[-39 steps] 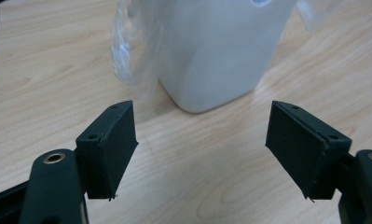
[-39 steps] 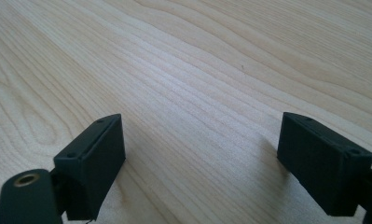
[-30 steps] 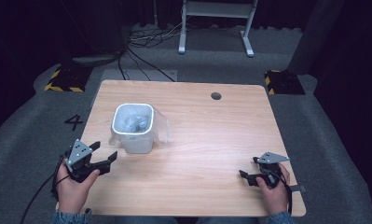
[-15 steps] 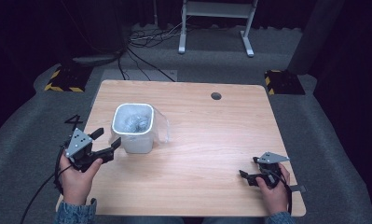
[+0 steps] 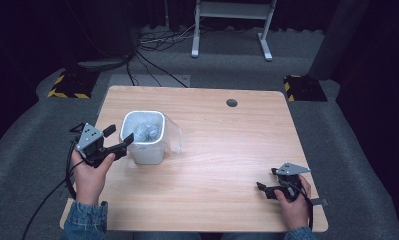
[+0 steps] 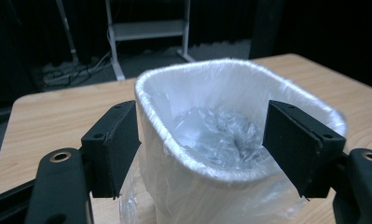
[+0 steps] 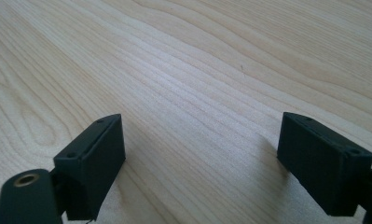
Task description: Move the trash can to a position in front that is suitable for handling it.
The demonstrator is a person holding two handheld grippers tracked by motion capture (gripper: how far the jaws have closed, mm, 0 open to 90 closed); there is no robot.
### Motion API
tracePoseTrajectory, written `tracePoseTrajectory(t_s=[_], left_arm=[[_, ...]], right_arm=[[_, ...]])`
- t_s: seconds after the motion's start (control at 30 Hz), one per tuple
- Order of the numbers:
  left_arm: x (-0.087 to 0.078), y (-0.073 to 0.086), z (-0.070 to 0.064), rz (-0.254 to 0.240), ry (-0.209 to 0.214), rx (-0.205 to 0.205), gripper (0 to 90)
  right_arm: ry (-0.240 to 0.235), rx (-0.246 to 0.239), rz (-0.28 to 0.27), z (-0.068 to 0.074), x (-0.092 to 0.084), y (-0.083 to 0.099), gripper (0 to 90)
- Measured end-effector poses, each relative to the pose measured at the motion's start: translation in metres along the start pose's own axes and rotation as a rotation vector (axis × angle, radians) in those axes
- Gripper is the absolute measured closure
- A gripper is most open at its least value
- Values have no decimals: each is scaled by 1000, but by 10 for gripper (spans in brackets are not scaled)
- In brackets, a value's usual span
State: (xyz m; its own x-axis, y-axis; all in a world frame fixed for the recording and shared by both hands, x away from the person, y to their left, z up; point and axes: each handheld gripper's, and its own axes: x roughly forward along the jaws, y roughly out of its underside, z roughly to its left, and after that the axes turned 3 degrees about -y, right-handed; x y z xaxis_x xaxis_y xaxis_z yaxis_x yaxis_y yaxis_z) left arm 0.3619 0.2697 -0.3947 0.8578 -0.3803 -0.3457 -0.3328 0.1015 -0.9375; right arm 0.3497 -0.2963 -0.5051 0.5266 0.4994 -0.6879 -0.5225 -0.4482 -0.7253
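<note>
Far left on the tabletop [image 5: 217,165]: left hand-held gripper [image 5: 118,139], jaws spread wide, nosed up against the near-left wall of the white bin [image 5: 146,150]. Seen through the left gripper view, jaws standing either side of that bin [image 6: 207,186], one by the left wall, the other over the right part of the rim, neither yet pressing. Probably reaching for a hold on the bin or on its clear plastic liner [image 6: 211,135]; hard to say which. To do it well: settle on one target before closing. For the liner, aim at the rolled film on the rim rather than the crumpled film down inside, and close on a single fold so nothing slips. For the bin itself, bring one jaw inside the wall and one outside, then squeeze gently, since a light, empty container like this would likely tip or slide under a sideways shove. Worth keeping the approach level and slow. Just right of the bin, a loose flap of liner [image 5: 173,135] draped over the side onto the wood. Bin upright, in the left half of the tabletop, toward the middle in depth. Far right, near the front corner: right hand-held gripper [image 5: 266,189], jaws likewise apart, empty, low over bare wood [image 7: 211,79], well away from the bin.
</note>
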Motion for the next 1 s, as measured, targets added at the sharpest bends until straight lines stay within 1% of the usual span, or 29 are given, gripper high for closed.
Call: tracePoseTrajectory(t_s=[0.03,0.07,0.17,0.23,0.33,0.43,0.5,0.6,0.8,1.0], left_arm=[[3,-1,0,20,-6,13,264],[7,-1,1,32,-7,17,263],[15,-1,3,43,10,-15,262],[18,-2,3,58,13,-29,263],[22,-5,0,77,6,-17,269],[22,-9,-6,105,-26,17,264],[22,-12,-11,119,-30,30,238],[23,-12,-20,121,-23,40,230],[25,-13,-43,123,16,60,230],[28,-14,-68,125,59,97,230]], right_arm=[[0,0,0,0,0,0,149],[0,0,0,0,0,0,149],[0,-1,0,0,0,0,149],[0,-1,0,0,0,0,149],[0,0,0,0,0,0,149],[0,-1,0,0,0,0,149],[0,-1,0,0,0,0,149],[1,-2,0,0,0,0,150],[1,-2,0,0,0,0,150],[1,-2,-1,0,0,0,150]])
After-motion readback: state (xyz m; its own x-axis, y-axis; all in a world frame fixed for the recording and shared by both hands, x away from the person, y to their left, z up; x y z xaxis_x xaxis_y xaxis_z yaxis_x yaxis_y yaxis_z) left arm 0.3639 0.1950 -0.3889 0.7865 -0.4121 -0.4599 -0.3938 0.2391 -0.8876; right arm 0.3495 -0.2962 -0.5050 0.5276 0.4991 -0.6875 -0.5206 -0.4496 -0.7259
